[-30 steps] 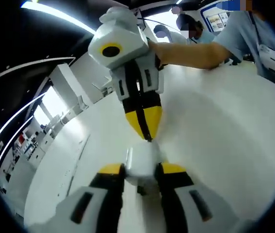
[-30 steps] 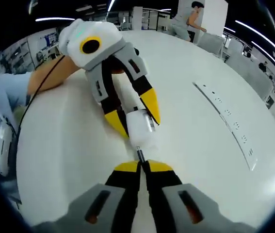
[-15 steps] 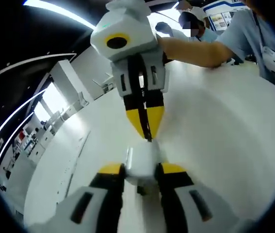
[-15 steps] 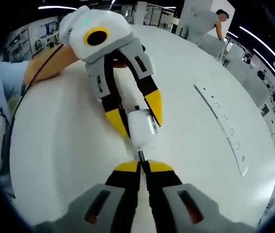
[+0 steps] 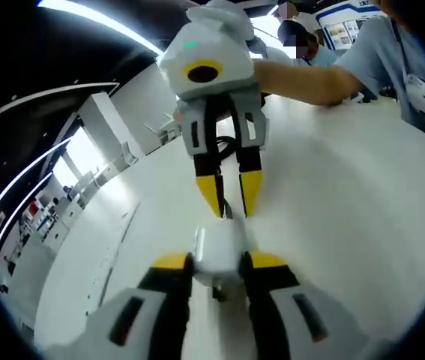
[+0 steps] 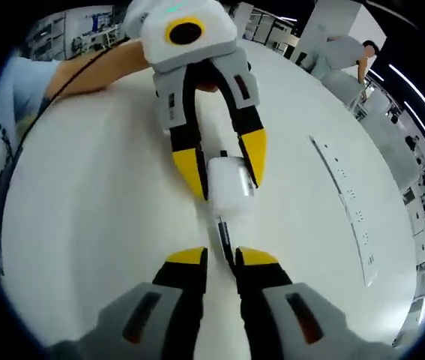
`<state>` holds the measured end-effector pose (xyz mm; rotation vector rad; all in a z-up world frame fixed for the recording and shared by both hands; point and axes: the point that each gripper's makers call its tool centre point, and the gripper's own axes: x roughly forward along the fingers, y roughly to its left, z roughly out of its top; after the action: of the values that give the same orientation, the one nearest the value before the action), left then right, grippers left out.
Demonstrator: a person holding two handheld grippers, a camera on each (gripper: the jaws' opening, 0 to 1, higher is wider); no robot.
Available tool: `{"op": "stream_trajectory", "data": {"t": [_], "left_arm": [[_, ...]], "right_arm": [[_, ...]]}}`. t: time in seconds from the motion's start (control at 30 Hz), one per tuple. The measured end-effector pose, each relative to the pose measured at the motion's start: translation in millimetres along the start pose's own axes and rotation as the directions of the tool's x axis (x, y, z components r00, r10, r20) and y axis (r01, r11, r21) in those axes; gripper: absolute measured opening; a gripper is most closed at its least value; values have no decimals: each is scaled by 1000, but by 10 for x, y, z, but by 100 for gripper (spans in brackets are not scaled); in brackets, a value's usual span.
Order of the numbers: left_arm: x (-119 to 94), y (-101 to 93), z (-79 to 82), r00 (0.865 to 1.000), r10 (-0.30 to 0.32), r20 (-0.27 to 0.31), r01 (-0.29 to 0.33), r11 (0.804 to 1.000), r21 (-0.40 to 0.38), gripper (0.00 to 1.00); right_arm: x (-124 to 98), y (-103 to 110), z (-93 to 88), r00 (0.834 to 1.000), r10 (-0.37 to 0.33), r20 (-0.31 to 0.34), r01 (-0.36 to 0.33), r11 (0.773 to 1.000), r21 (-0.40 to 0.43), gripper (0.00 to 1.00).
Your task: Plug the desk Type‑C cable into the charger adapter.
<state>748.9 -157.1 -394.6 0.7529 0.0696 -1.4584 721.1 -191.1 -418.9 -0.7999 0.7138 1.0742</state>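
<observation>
Now left tongs (image 6: 223,161) clamped on white charger adapter (image 6: 229,187), cable (image 6: 224,234) plugged in, right tongs (image 6: 222,259) apart

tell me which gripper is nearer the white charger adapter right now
Left. The left gripper is shut on the charger adapter; the right gripper sits open just off its cable end.

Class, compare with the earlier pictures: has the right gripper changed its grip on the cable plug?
Yes. The right gripper has opened; its jaws now stand apart on either side of the cable plug, which stays in the charger adapter held by the left gripper.
</observation>
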Motion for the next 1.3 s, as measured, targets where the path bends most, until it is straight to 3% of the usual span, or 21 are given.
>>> {"op": "stream_trajectory", "data": {"t": [0.27,0.7,0.87,1.3], "left_arm": [[-5,-7,1,1000,1,-3,-1,1000,1,29],[-9,-1,-7,1000,3,-8,-3,1000,-9,29],[-10,-11,-9,1000,4,-15,-4,1000,1,29],[-3,-18,-16,1000,6,-14,-6,1000,10,30]], "right_arm": [[11,-46,-30,1000,-7,11,7,1000,5,10],[-48,-15,63,999,-27,-25,27,1000,-8,8],[-45,13,52,998,-32,-60,30,999,-26,7],[-21,18,28,996,-40,-75,37,999,-39,7]]}}
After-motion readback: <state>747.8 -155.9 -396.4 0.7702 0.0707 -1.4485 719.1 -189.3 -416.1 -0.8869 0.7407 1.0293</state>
